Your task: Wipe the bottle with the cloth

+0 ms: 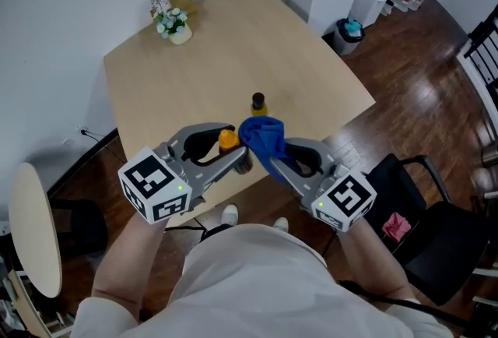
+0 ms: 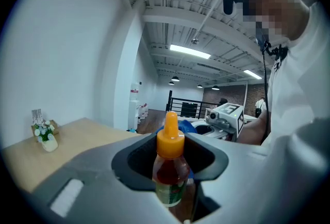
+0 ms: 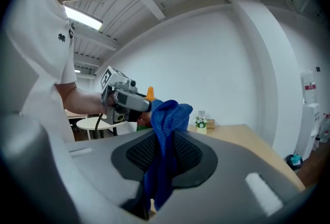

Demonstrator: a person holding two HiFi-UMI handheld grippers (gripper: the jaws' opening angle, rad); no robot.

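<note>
The bottle [image 2: 169, 166], a small one with red contents and an orange nozzle cap, is held off the table [image 1: 202, 72], over its near edge and in front of the person's body. It is clamped low on its body by the left gripper [image 1: 240, 160], whose jaws are pressed tight against it. Its long axis is seen standing roughly upright and across the jaws, with the cap pointing up and the base down. A slight lean may be present, but that cannot be judged for certain. Just beside the cap, on its right, a blue cloth [image 3: 165, 135] is pinched in the closed jaws of the right gripper [image 1: 274, 160], with a bunched fold standing above the jaws and the rest hanging below them. Whether cloth and bottle are actually touching cannot be told from any view. The step in hand is judged to be the meeting of cloth and bottle, at or just short of the first stroke. For the next move, the bunched fold would need to be pressed against the bottle's side and drawn along its upright axis, while the bottle is kept steady in its clamp. Farther out on the table a second small bottle [image 1: 258, 103] and a little flower pot [image 1: 175, 25] are left standing, well apart.
</note>
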